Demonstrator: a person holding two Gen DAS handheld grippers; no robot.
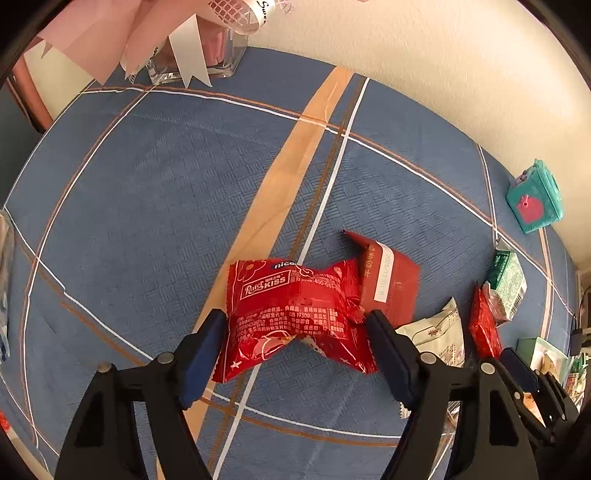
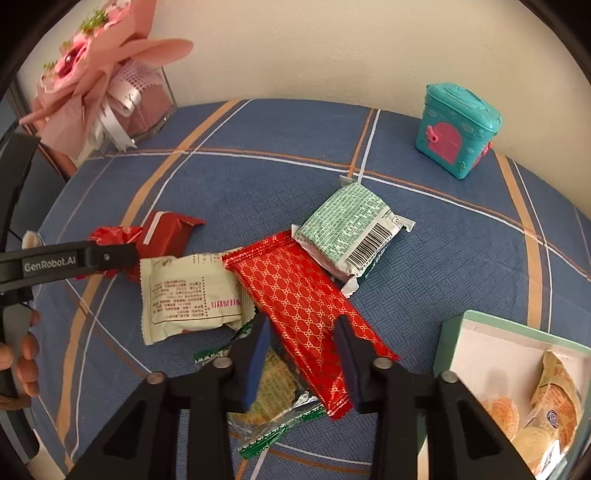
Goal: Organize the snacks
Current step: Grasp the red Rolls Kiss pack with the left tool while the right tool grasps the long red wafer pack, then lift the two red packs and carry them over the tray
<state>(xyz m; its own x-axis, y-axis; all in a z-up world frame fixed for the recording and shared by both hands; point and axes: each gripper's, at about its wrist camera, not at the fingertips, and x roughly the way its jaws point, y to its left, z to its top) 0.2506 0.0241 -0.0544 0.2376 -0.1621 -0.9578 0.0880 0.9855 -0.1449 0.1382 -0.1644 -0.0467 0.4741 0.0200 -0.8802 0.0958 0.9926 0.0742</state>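
Left gripper [image 1: 295, 336]: clamped on red Kiss packet [image 1: 291, 310]
Right gripper [image 2: 303, 350]: narrow, pinching red patterned bar [image 2: 303, 310]
Surface: blue checked cloth [image 1: 147, 203]

Red snack packet [image 1: 291, 314]: "nice", "Rufer KISS", "GB 19300". Dark red packet [image 1: 391, 284], at its 2 o'clock: white date strip, partly legible "2025". Left gripper [image 2: 107, 256] arm: "GenRobot.AI". Ribbon [image 1: 264, 7]: "Swee…".

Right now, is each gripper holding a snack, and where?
The left gripper squeezes the red Kiss packet across its middle. The right gripper pinches the long red patterned packet by its sides, near its lower end.
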